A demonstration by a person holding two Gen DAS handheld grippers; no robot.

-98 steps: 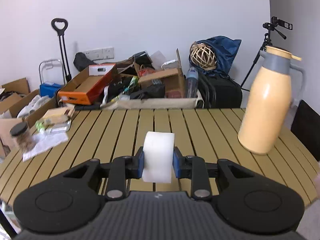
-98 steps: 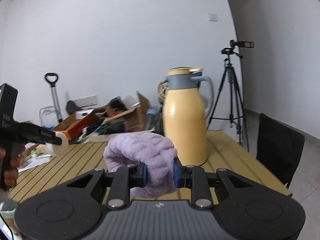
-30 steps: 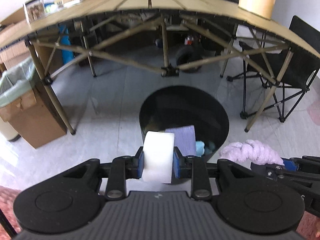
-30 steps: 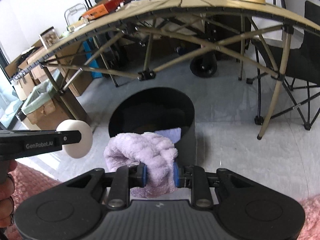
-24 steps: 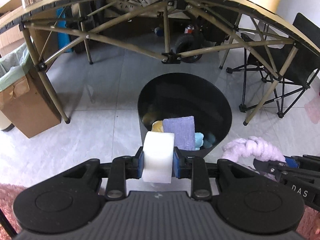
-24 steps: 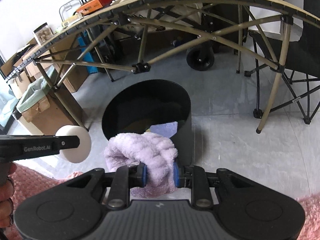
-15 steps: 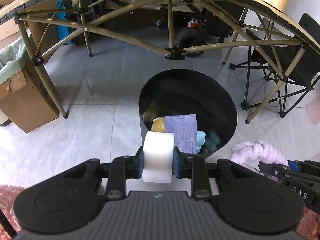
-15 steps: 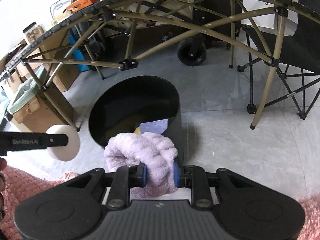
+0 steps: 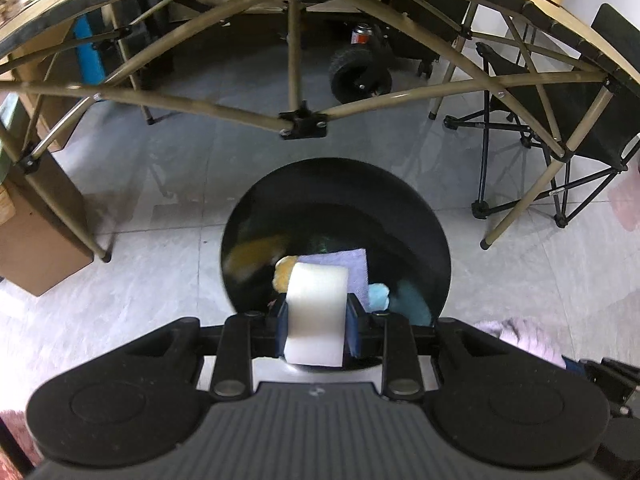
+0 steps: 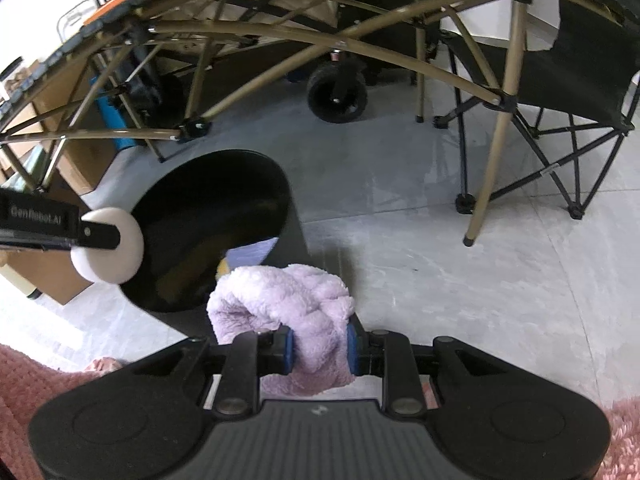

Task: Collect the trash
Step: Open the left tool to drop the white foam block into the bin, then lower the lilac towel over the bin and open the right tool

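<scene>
Directly below the left claw [image 9: 316,320] sits the black trash bin [image 9: 436,240], mouth open upward on the floor under the bench [image 9: 520,4]. Left claw is clamped on a white tape roll [image 9: 316,312], roll axis running across the jaws, flat faces against the pads. From the left wrist view the roll overlaps the near inner edge of the bin opening, so a release looks likely to drop it in, landing on the purple cloth [image 9: 352,268] and the yellow and blue bits already inside. Right claw [image 10: 320,344] grips a lilac fluffy towel [image 10: 280,304], bunched, hanging over the jaws. Bin [image 10: 208,232] lies forward and left of it, and the towel sits just outside the near rim. Judgement: left is nearer to drop; right needs a shift left and forward first.
</scene>
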